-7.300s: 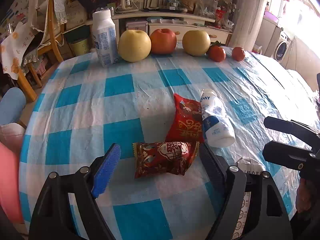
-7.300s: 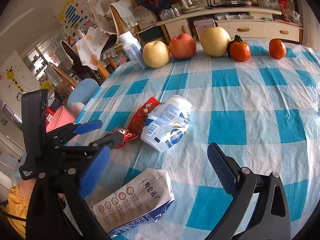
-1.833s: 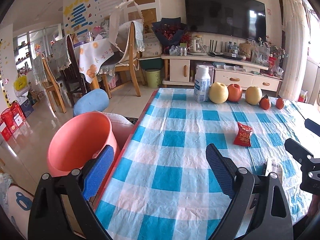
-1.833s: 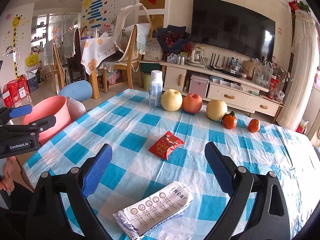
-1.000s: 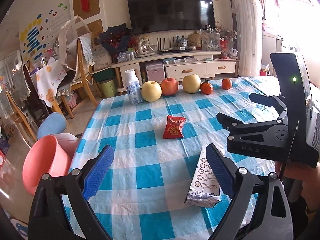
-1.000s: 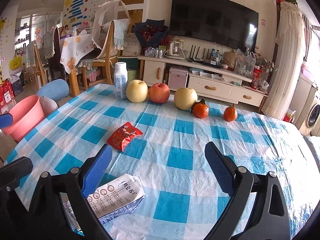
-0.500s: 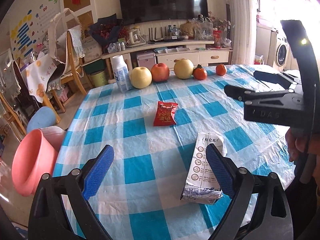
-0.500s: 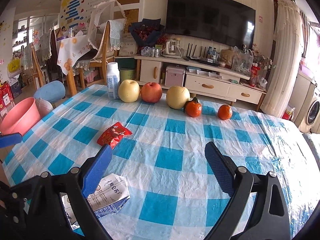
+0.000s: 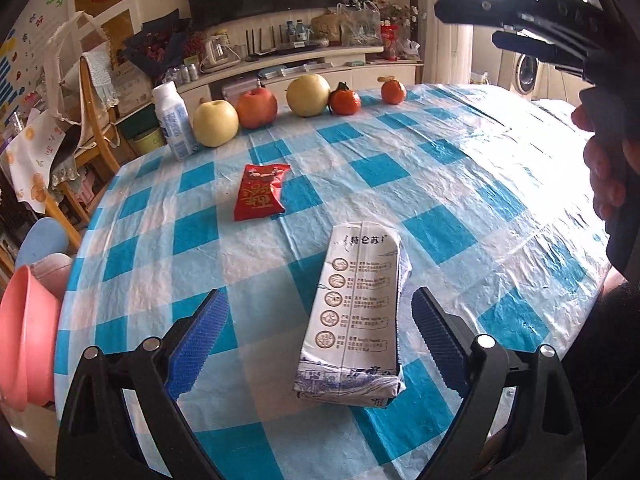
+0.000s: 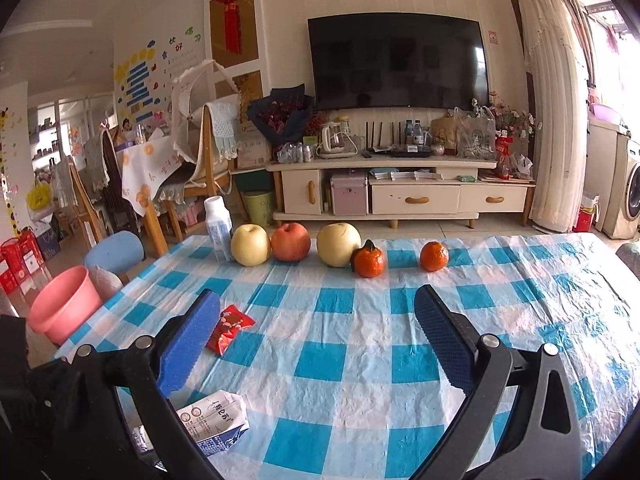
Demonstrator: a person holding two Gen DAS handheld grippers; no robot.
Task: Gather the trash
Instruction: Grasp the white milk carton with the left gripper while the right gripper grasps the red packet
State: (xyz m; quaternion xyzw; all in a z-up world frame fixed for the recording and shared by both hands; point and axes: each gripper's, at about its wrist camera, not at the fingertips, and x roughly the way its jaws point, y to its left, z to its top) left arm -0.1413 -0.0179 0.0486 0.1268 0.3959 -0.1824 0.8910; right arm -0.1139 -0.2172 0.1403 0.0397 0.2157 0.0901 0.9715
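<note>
Trash left: flattened white milk carton (image 9: pixel 354 316) between my open left gripper (image 9: pixel 320 344), red foil wrapper (image 9: pixel 260 196) beyond, right gripper (image 10: pixel 316 344) open, empty.

We see a dark television (image 10: pixel 398 62) on the cream far wall above a white media cabinet (image 10: pixel 400 196), wooden chairs (image 10: pixel 212 152) at left, a pale curtain (image 10: pixel 554 120) and bright window light at right.

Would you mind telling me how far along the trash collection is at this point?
Nothing is held: the left gripper is open around the flattened milk carton, not yet closed on it, and the right gripper hovers open. The carton and the red snack wrapper still lie on the table. The pink bin stands beside it; its contents are hidden.
</note>
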